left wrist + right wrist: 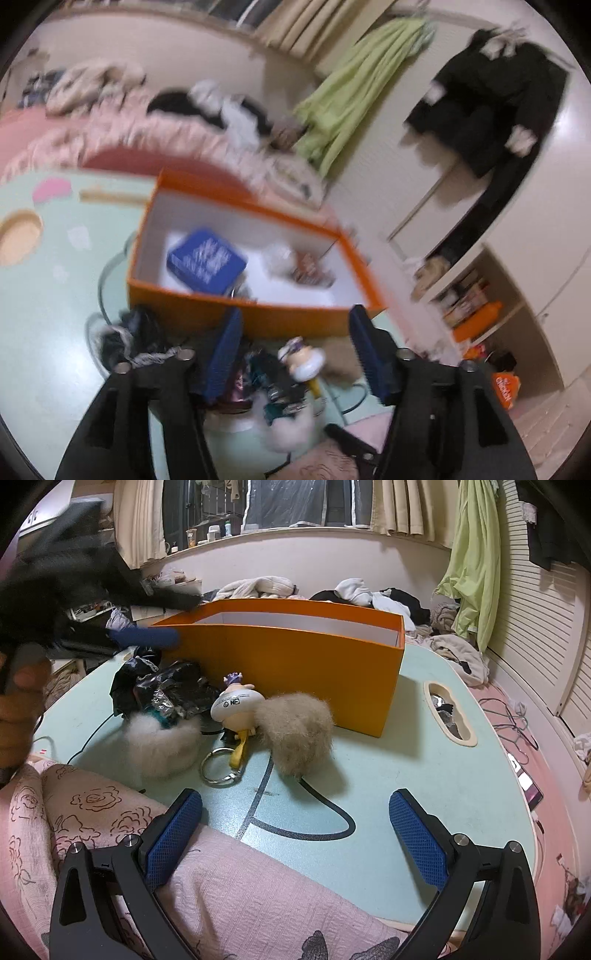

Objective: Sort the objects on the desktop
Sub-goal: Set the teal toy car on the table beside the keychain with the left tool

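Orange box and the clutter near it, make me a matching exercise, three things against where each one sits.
Things:
1. blue packet
2. beige fluffy pompom
3. metal key ring

Places:
A. on the table, touching the orange box's outer wall
B. inside the orange box
C. on the table, between the two pompoms, apart from the box

Pairs: 1-B, 2-A, 3-C

Fluffy keychains [295, 731] beside orange box [295, 664]

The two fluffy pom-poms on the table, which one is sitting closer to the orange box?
The tan-brown pom-pom. It sits right beside the orange box, while the white pom-pom lies farther left, nearer the crumpled dark wrappers.
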### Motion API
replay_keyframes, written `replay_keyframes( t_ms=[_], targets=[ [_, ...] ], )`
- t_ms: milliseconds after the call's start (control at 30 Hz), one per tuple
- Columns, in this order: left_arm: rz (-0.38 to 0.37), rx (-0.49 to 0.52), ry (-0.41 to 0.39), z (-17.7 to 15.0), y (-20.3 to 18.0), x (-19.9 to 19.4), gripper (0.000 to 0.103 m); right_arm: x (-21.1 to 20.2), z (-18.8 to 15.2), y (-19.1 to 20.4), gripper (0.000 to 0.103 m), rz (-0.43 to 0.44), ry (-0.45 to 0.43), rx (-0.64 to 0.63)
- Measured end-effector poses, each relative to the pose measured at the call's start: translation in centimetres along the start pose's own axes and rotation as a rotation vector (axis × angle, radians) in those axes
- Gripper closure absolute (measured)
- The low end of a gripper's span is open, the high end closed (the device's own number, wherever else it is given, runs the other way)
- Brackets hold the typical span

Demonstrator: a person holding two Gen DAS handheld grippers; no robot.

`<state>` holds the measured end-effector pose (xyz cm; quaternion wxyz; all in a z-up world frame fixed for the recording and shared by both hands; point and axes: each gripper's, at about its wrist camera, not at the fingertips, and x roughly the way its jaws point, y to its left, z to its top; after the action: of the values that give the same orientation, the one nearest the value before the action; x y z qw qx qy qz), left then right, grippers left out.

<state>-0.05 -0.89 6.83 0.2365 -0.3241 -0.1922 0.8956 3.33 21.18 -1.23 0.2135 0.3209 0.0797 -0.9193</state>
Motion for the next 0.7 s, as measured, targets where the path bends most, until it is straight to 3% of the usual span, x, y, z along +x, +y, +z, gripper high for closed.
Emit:
replay_keyframes(
  t_ms=[67, 167, 233, 300, 400, 433, 467, 533, 700],
  targets=[
    [0.035, 0.024, -0.061, 0.0, -0.2, -2.0, 0.022, 0.0, 0.0, 0.0, 0.002, 0.0, 0.001, 0.0],
    [0.12, 0.07, -0.072, -1.5, 0.1, -4.7, 0.021, -0.1, -0.1, 0.2, 0.002, 0.001, 0.001, 0.0],
    [0.163, 0.122, -0.027, -3.0, 0.4, -5.0, 0.018, -0.1, -0.1, 0.3, 0.002, 0.001, 0.001, 0.0],
    [0.226, 0.224, 0.068, -5.2, 0.3, -4.4, 0.011, -0.1, -0.2, 0.3, 0.002, 0.001, 0.001, 0.0],
    [0.413, 0.401, 0.214, -8.7, 0.3, -1.0, 0.009, -0.1, -0.2, 0.2, 0.002, 0.001, 0.002, 0.0],
    [0.438, 0.412, 0.224, -9.3, 0.6, 0.0, 0.005, -0.1, -0.1, 0.2, 0.002, 0.0, 0.002, 0.0],
    [0.417, 0.377, 0.185, -9.2, 1.2, 0.0, 0.0, 0.0, -0.1, 0.2, 0.002, -0.003, 0.009, -0.001],
    [0.451, 0.319, 0.199, -8.4, 2.0, 0.4, 0.0, -0.4, -0.2, 0.2, 0.002, -0.006, 0.006, 0.0],
    [0.46, 0.311, 0.18, -8.6, 2.4, -0.1, 0.0, -1.8, 0.8, -0.4, 0.002, 0.053, -0.024, 0.043]
  ],
)
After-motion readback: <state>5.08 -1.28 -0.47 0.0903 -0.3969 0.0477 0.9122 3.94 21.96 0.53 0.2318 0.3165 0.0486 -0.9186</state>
